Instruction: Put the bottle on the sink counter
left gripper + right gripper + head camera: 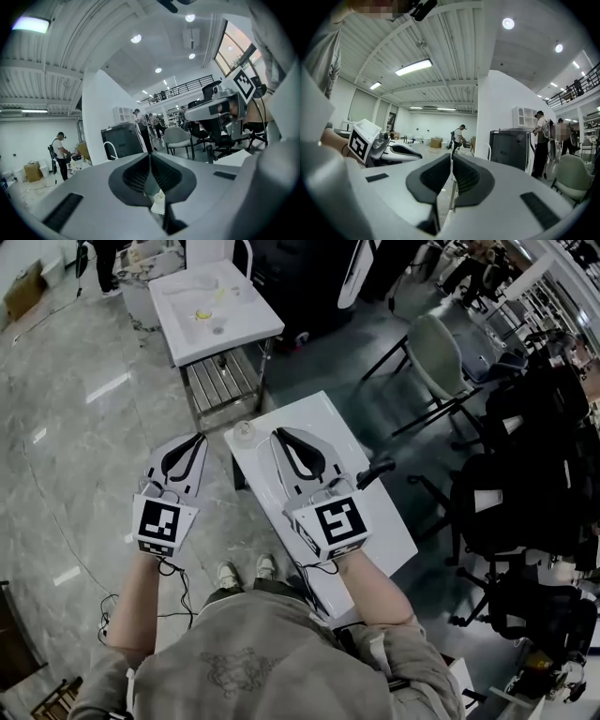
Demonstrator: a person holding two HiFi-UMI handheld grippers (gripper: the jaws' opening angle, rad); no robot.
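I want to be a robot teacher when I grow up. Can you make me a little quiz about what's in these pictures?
1. True or false: the left gripper is holding the bottle.
2. What piece of furniture does the bottle stand on, and at which part of it?
3. Fill in the gap: the jaws of the right gripper are ____, with nothing between them.

Key:
1. False. Its jaws are shut on nothing.
2. The white table, at its corner between the two grippers.
3. Shut.

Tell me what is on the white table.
A bottle stands at its far corner, a black object at its right edge. The right tool and arm cover the middle.
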